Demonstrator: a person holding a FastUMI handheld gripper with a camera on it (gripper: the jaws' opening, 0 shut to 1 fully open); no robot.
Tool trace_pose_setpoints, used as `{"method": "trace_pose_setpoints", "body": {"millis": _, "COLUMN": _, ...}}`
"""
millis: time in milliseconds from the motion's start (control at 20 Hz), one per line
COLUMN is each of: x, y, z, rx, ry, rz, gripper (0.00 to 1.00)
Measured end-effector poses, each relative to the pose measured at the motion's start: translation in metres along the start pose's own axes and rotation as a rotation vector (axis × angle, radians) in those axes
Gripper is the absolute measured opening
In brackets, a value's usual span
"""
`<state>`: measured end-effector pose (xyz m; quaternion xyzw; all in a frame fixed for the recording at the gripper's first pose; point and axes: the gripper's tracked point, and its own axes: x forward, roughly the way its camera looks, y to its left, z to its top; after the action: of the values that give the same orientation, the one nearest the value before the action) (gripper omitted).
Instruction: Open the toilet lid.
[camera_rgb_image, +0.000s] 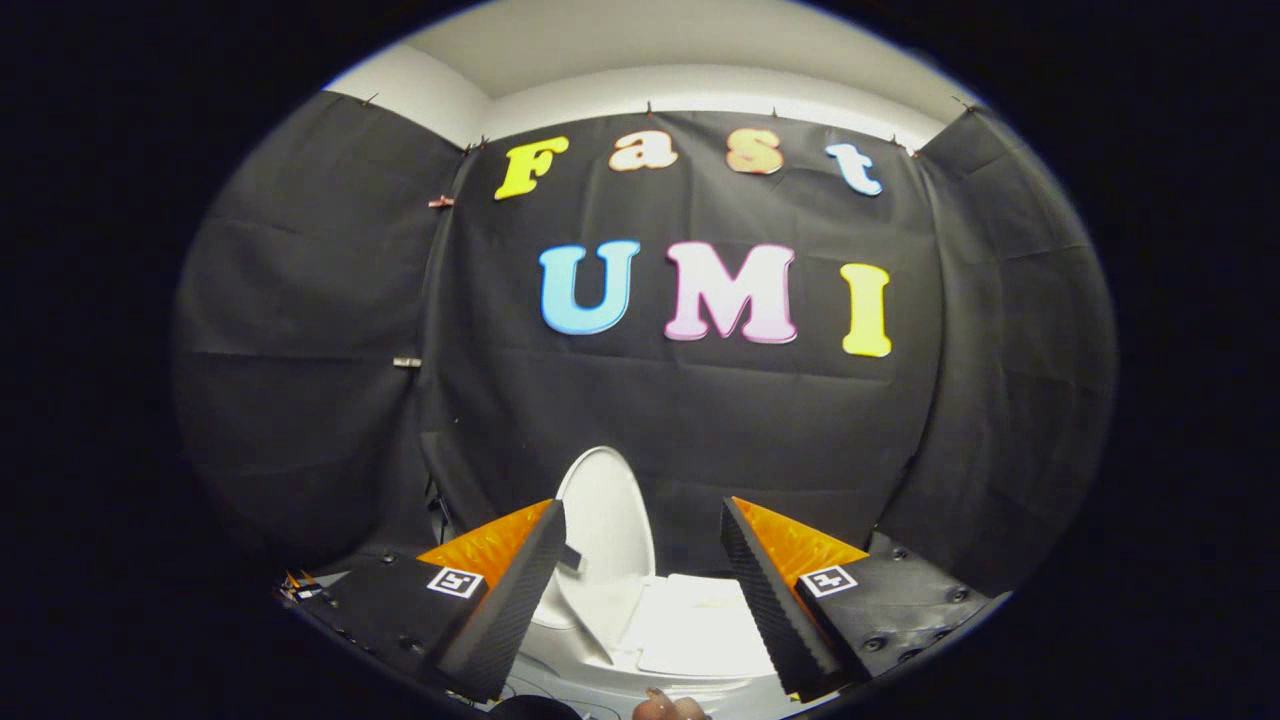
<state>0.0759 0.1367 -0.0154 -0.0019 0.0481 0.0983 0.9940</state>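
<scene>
With the toilet lid (603, 520) standing upright against the black cloth wall (700, 400), the bowl is already open. Lid sits just ahead of the gripper (640, 600), closer to the left finger, whose inner edge overlaps the lid's lower left side from this angle; can't tell if it touches. Toilet (690, 640) is white, w/ the flat tank top or seat area showing between the two fingers, toward the right one. Jaws are spread wide, nothing pinched between them, gap approx. as wide as the toilet body below. Each finger carries a small square marker tag (455, 582) on its outer block. At the near rim of the toilet, below the fingers, a bit of a hand (672, 708) shows, blurred. Cloth wall wraps round on both sides; pale ceiling (660, 60) above it.
</scene>
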Motion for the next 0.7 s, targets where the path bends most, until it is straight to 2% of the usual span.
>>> {"method": "trace_pose_setpoints", "body": {"millis": 400, "x": -0.092, "y": -0.068, "z": 0.047, "rx": 0.018, "ry": -0.085, "rz": -0.069, "gripper": 0.99}}
{"method": "trace_pose_setpoints", "body": {"millis": 700, "x": -0.109, "y": -0.083, "z": 0.047, "rx": 0.010, "ry": -0.090, "rz": -0.094, "gripper": 0.98}}
